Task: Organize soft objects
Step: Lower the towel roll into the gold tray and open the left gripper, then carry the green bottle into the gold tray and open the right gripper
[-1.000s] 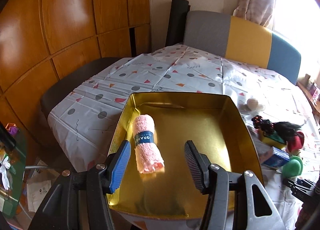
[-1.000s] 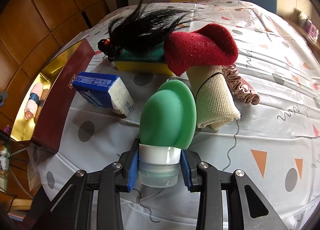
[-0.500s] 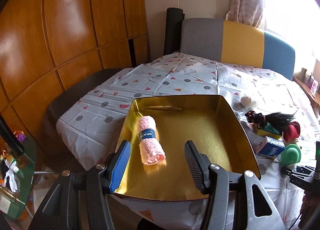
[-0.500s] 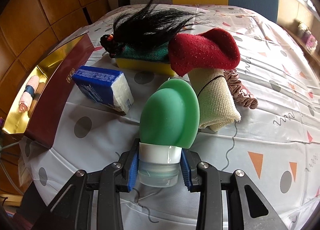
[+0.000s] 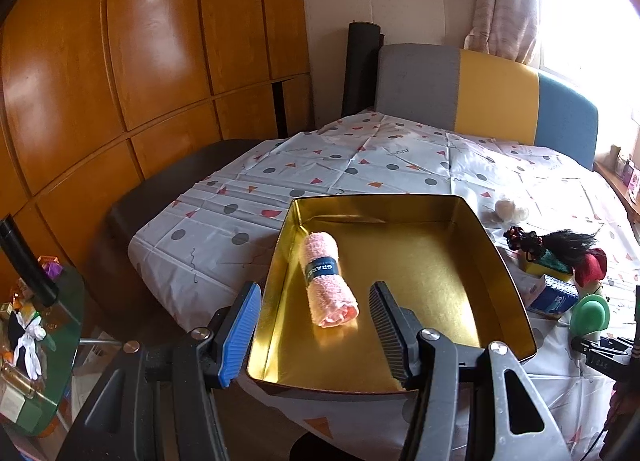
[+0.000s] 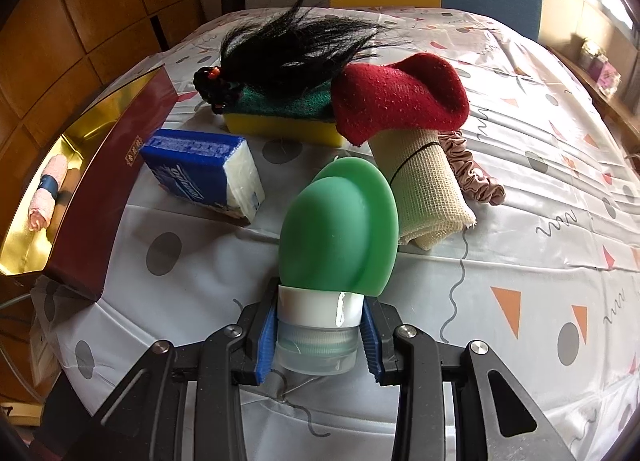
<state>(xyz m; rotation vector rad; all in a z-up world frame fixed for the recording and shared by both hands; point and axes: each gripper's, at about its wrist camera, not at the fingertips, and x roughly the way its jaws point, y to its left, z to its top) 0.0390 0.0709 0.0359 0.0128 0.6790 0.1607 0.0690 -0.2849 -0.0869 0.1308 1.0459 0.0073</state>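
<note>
A pink rolled towel (image 5: 328, 281) with a dark band lies inside the gold tin (image 5: 500, 261), near its left wall. My left gripper (image 5: 316, 293) hovers open above the tin's near edge, with nothing between its fingers. My right gripper (image 6: 318, 325) is shut on the white and clear cap of a green squeeze bottle (image 6: 336, 229), which rests on the tablecloth right of the tin (image 6: 112, 181). The same bottle (image 5: 590, 313) shows at the right edge of the left wrist view.
Beyond the bottle lie a blue-wrapped pack (image 6: 200, 169), a yellow and green sponge (image 6: 280, 125) under a black hairpiece (image 6: 296, 45), a red sock (image 6: 400, 101), a beige burlap roll (image 6: 428, 189) and a pink scrunchie (image 6: 476, 177). A white fluffy ball (image 5: 508, 209) sits behind the tin.
My left gripper has drawn back from the tin, still open, so the towel and tin look smaller. The right gripper has kept still with the green bottle in it.
</note>
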